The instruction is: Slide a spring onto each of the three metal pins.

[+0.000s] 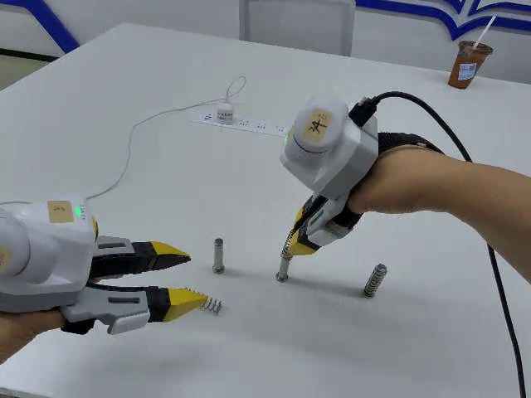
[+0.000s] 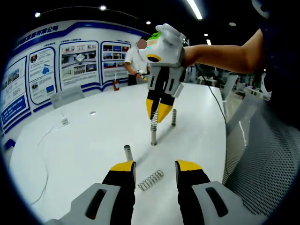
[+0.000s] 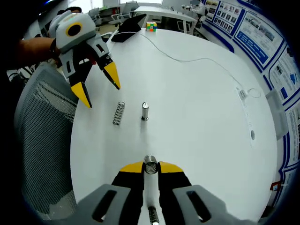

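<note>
Head view, at a white table [image 1: 99,116]: a cup [image 1: 470,62] with a straw stands at the far edge, brown inside, its contents too small to make out. The right gripper [image 1: 294,247] pinches a held spring [image 1: 289,240] over the middle pin [image 1: 283,270]. In the right gripper view its jaws are clamped on that spring's coils. To the right, a fitted spring [image 1: 375,280] sleeves the third pin [image 1: 381,267]. The bare pin [image 1: 218,254] stands upright to the left. A loose spring [image 1: 212,305] lies flat near it, just off the lower tip of the left gripper [image 1: 196,278], whose jaws are spread with nothing between them. Farther back lies a power strip [image 1: 241,124] with an adapter [image 1: 224,112] and a white cable [image 1: 124,157]. Left gripper view takes in wall posters [image 2: 82,61] and a person [image 2: 136,63] standing beyond the table. The jaws hide how far the held spring sits down its pin.
</note>
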`<state>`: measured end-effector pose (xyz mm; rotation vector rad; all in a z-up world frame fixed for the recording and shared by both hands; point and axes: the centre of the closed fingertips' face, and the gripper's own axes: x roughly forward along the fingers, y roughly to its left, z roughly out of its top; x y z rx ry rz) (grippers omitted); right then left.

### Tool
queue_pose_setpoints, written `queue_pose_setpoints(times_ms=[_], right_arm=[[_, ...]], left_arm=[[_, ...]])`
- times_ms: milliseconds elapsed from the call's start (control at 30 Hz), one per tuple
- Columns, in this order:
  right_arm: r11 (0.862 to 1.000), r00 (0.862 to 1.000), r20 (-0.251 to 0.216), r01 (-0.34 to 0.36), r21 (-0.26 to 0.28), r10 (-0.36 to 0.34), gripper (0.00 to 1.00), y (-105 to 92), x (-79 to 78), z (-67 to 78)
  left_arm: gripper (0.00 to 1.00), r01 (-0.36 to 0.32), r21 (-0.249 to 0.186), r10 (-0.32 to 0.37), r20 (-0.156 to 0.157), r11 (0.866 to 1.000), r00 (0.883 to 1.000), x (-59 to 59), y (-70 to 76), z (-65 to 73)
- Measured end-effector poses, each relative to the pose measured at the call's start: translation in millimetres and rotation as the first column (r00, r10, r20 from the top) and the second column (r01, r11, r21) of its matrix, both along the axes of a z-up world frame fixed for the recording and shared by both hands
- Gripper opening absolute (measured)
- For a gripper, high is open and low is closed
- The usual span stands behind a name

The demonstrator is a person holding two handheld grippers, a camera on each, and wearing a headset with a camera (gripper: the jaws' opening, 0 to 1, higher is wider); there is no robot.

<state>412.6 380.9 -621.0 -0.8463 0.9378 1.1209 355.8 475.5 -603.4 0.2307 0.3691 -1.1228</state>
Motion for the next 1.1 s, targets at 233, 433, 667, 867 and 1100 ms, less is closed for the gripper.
queue_pose_setpoints(times_ms=[233, 433, 667, 867, 1100], right_arm=[[1.000, 1.000, -0.026, 0.009, -0.016, -0.010, 0.12, -0.2, 0.9, -10.8], [0.999, 0.999, -0.047, 0.012, -0.034, -0.014, 0.12, -0.9, -0.5, -22.1], [0.999, 0.998, -0.066, 0.021, -0.047, -0.024, 0.12, -1.7, -2.6, -33.9], [0.998, 0.997, -0.070, 0.025, -0.054, -0.029, 0.12, -2.6, -2.7, -39.3], [0.998, 0.997, -0.073, 0.031, -0.046, -0.035, 0.12, -3.1, -3.4, -41.3]], left_arm=[[0.35, -0.001, 0.007, 0.001, -0.006, 1.000, 1.000, -0.5, 1.7, -1.9], [0.34, 0.002, 0.010, -0.001, -0.010, 1.000, 1.000, -1.2, 0.3, -3.3], [0.34, 0.003, 0.013, -0.003, -0.014, 1.000, 1.000, -2.3, 0.4, -4.9], [0.34, 0.001, 0.013, 0.000, -0.016, 1.000, 1.000, -1.9, 1.2, -6.3], [0.34, 0.001, 0.013, -0.001, -0.019, 1.000, 1.000, -1.4, 0.0, -8.2]])
